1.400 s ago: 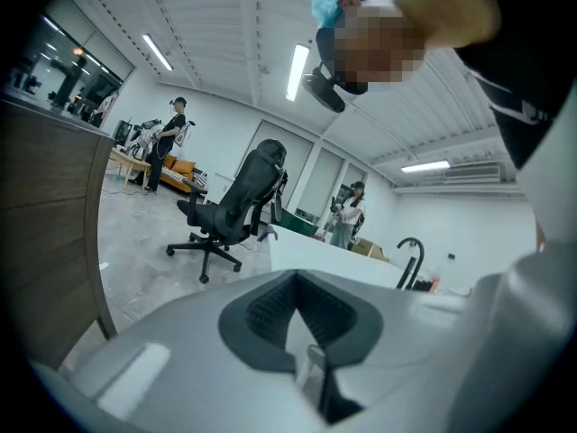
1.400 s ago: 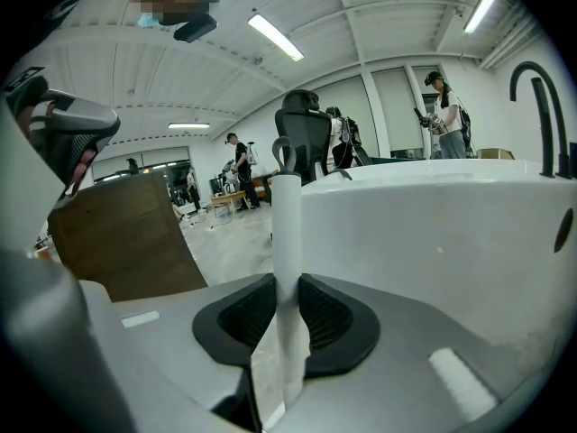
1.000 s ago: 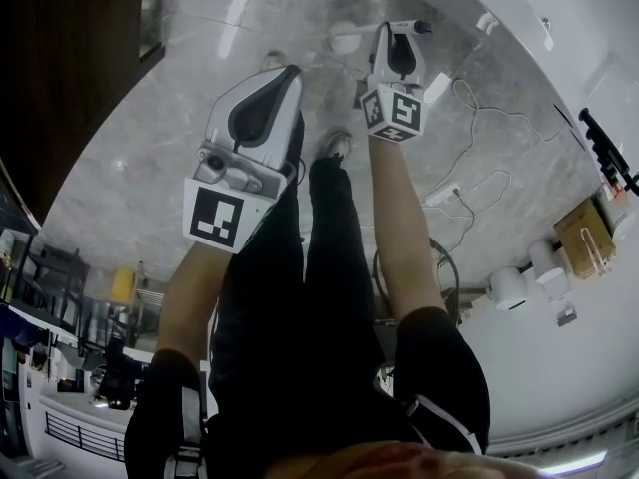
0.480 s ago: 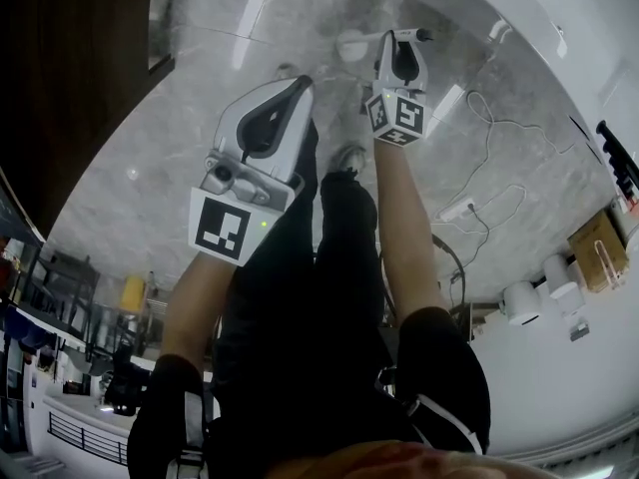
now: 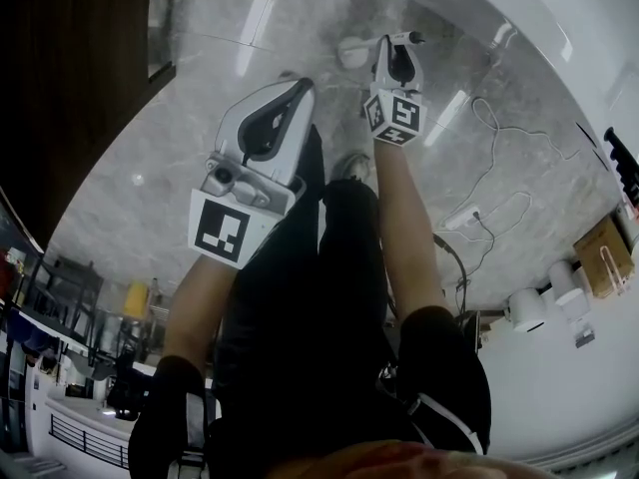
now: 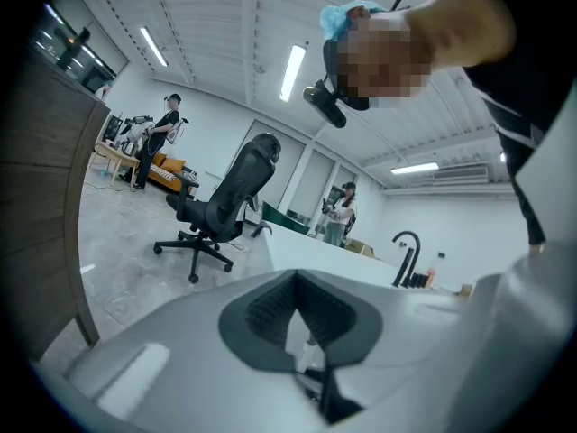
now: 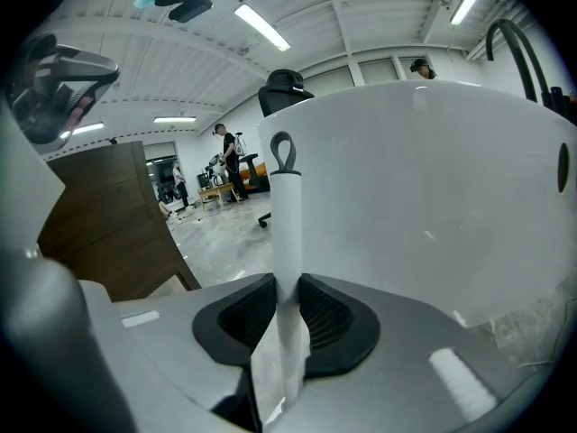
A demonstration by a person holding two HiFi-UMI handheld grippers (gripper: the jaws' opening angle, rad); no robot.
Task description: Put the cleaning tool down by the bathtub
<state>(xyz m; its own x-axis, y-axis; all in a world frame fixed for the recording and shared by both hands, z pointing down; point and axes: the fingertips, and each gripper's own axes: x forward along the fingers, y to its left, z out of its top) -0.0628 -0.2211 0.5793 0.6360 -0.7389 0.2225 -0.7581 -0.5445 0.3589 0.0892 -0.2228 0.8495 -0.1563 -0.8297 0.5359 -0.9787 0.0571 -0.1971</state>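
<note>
So here's where it stands: the cleaning tool [image 7: 285, 233] isn't down yet. The right tongs [image 7: 287, 287] are clamped on its white handle. In the right gripper view the handle runs straight up the middle of the frame to a little hanging loop on top, and the white bathtub [image 7: 433, 179] wall fills the whole right side just behind it. From the head view, that hand is stretched out at the top middle of the frame over the grey marble floor [image 5: 200, 88], with the tub's curved rim sweeping across the upper right corner, so it's near the right spot. I can't tell whether the tool's far end is touching the floor or hanging above it. The left tongs [image 6: 295, 282] are pinched together on nothing and sit idle toward the left of the head view, with an office chair [image 6: 225, 206] way off in the background of their own view. There's also a white cable [image 5: 489, 118] snaking over the floor on the right, apart from the tool. I'd say the carrying part is basically done. What's left is getting the tool to rest by the tub, letting go, and pulling the hand away.
</note>
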